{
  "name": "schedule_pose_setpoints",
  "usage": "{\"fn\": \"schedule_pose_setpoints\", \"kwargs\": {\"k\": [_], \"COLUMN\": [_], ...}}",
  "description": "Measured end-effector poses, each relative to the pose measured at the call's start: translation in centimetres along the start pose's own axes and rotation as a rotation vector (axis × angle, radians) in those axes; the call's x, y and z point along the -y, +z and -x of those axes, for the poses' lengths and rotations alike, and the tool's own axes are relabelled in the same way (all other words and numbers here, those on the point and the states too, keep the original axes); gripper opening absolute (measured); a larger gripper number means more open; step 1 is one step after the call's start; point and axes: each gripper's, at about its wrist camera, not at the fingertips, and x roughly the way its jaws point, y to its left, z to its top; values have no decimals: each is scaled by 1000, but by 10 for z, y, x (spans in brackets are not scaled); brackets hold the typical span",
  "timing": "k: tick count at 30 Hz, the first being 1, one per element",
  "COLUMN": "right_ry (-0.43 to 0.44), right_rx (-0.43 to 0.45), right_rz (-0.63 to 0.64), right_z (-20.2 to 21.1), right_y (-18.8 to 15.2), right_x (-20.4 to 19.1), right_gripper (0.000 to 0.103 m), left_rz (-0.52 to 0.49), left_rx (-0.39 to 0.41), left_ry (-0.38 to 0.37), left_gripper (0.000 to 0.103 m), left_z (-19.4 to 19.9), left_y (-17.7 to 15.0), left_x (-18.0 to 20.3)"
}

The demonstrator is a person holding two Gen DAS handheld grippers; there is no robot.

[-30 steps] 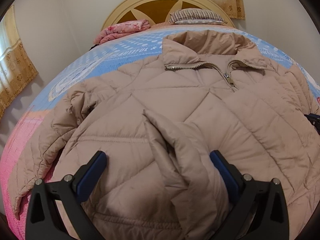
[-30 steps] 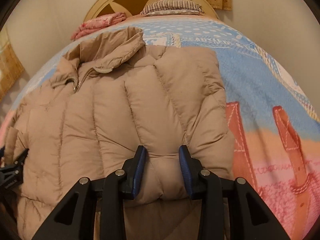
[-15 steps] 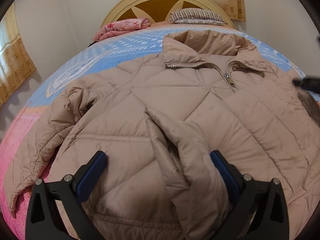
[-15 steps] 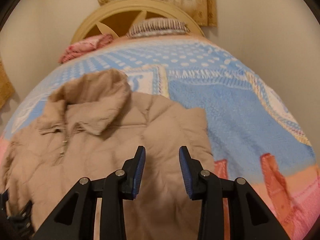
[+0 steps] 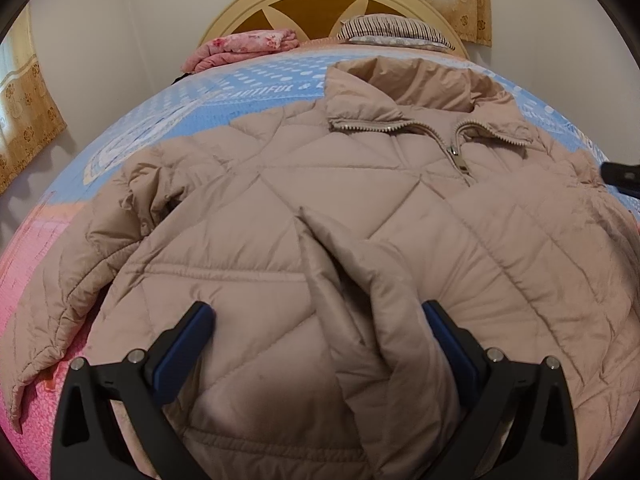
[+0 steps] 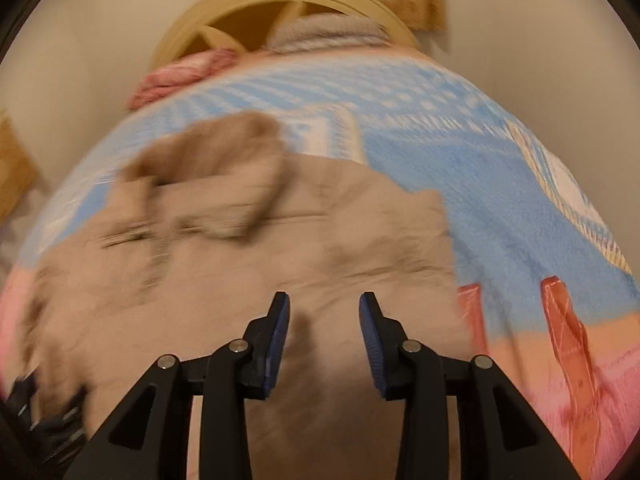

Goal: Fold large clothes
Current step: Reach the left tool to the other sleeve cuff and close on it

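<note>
A beige quilted puffer jacket (image 5: 360,208) lies front-up on the bed, zipper and collar toward the headboard. My left gripper (image 5: 318,320) hovers over its lower middle with jaws wide apart. A raised fold of the jacket (image 5: 384,300) runs between the pads, which are not squeezing it. In the blurred right wrist view the jacket (image 6: 248,248) is below my right gripper (image 6: 324,320). Its jaws are opening and nothing is between them. A dark tip of the right gripper (image 5: 622,176) shows at the right edge of the left wrist view.
The bed carries a blue and pink blanket (image 6: 500,184). A folded pink quilt (image 5: 244,46) and a striped pillow (image 5: 394,30) lie by the round wooden headboard (image 5: 320,0). Curtains (image 5: 24,120) hang at the left wall.
My right gripper let go of the jacket's folded right side, rose away from it and widened its jaws. The left gripper stayed where it was.
</note>
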Motion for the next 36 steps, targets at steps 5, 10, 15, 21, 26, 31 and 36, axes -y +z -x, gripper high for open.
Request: {"fn": "schedule_pose_setpoints", "kwargs": {"k": [5,10,15,21,26,31,36], "right_ry": [45,37,45,57,59,61,56], "right_rx": [-10,-67,-69,-63,-54,-51,-49], "right_rz": [150,149,138,128,127,126,130], "right_z": [13,-21,-31,-33,-33,-33,-32], "right_y": [-40,-77,-83,-82,-85,-85,-85], "right_x": [-71,-80,-76,-75,-74,-74,-75], "right_gripper": [64,64,64,64,64,64,64], "left_rz": [10,29,26,36,38,-12,-1], "left_rx": [-1,-7,-10,-13,6,124,201], "left_ry": [-8,-28,-29,-45,-34,51,182], "left_gripper": [103,103,103,103,103,103,103], "left_z": [0,0,-2,-1,20,72,109], "left_y": [0,0,0,1,4,6,-3], "left_x": [-2,-6,-5,-9,-22,-50,-120]}}
